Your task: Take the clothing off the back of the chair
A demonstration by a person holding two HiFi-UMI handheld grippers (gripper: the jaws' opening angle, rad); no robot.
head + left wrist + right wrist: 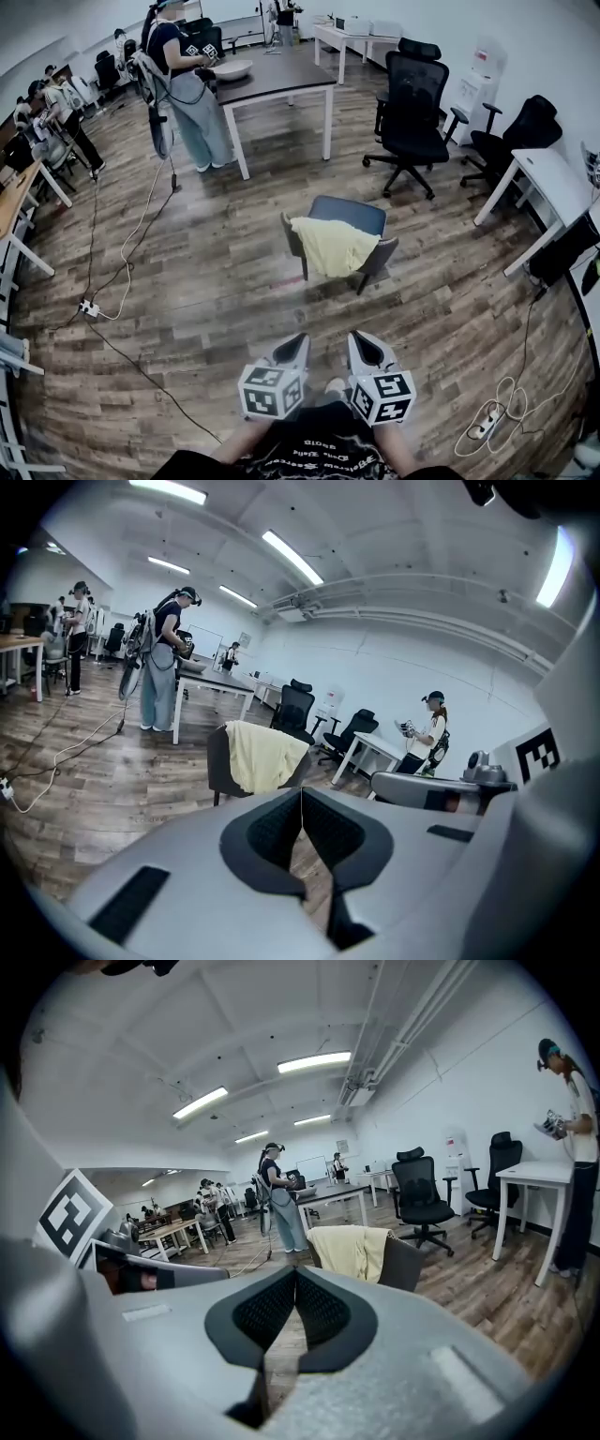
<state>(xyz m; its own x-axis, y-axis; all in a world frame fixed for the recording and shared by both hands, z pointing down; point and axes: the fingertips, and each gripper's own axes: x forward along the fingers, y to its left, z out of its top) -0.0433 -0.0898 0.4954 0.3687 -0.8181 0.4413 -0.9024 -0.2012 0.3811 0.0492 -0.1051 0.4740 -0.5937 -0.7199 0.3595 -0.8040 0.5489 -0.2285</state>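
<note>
No legible text, white print on shirt [323, 457] unreadable

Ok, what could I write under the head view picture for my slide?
Both shut, the left gripper and right gripper point toward a grey chair with yellow clothing draped over its back.

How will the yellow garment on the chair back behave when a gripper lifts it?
The yellow garment will probably be floppy: it hangs in soft folds over the chair. It looks thin, so likely light. Pinched at one spot, the rest may sag and drag on the chair back.
</note>
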